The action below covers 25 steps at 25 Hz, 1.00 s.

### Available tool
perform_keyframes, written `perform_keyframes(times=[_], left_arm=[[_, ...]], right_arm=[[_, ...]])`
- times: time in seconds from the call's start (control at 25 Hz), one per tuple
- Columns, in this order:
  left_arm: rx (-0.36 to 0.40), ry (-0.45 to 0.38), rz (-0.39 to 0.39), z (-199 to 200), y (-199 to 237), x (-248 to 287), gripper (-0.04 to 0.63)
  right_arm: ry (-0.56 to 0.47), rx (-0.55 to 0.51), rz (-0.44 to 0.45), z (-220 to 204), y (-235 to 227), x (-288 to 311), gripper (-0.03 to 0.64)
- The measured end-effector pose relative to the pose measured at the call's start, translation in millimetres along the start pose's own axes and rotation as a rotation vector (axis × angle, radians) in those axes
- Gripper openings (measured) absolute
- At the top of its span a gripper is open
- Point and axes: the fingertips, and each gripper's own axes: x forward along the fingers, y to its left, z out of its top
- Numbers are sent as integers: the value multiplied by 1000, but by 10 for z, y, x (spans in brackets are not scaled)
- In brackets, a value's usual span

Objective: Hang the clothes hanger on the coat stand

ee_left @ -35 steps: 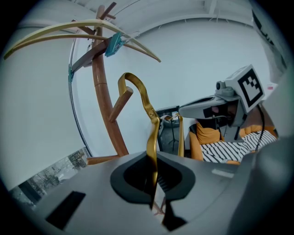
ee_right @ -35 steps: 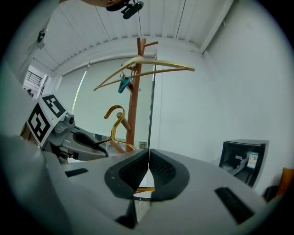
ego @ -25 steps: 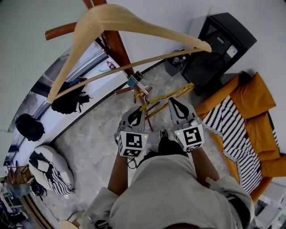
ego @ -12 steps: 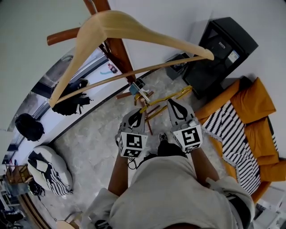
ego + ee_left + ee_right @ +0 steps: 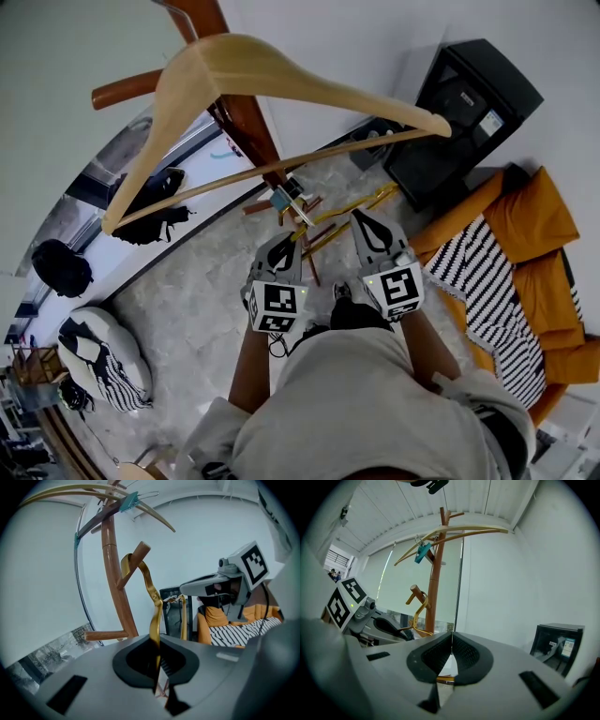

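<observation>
Just ahead of the left gripper's [image 5: 156, 644] closed jaws, the gold hanger [image 5: 152, 602] rises out of the pinch. Its hook curls over a slanted peg [image 5: 140, 550] on the coat stand [image 5: 115, 573]. The pads are clamped on the hanger's thin metal, which stands nearly upright from them.

Over the last second very little has moved. Both grippers have drifted only slightly, the left jaws have stayed shut on the metal, and the hook has stayed close against the trunk. To me that means the hanging is nearly done, and what remains is to let the peg take the weight and let go.

Beside it, the right gripper's [image 5: 451, 641] jaws meet at their tips. A short gold bar shows in the opening behind those tips, and I cannot tell whether they bear on it.

High above both pairs of jaws, a wooden hanger [image 5: 281, 80] with a teal clip [image 5: 128, 501] already hangs from the stand.

From the head view the hook and peg beyond the jaws are too small and cluttered to read. The gold hanger's lower half is hidden under the gripper bodies. The stand's top is cut off, and its foot is partly covered by the grippers.
</observation>
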Motion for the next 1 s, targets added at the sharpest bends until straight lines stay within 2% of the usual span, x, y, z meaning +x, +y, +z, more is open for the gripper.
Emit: perform_keyframes(times=[0.32, 0.64, 1.0], left_arm=[[-8, 19, 19, -62, 107, 70, 11], [-7, 47, 34, -121, 168, 139, 11], [27, 73, 48, -131, 209, 156, 11]], right_arm=[[-13, 4, 8, -13, -25, 83, 5], [16, 8, 14, -98, -104, 152, 5], [15, 14, 45, -122, -109, 271, 5]])
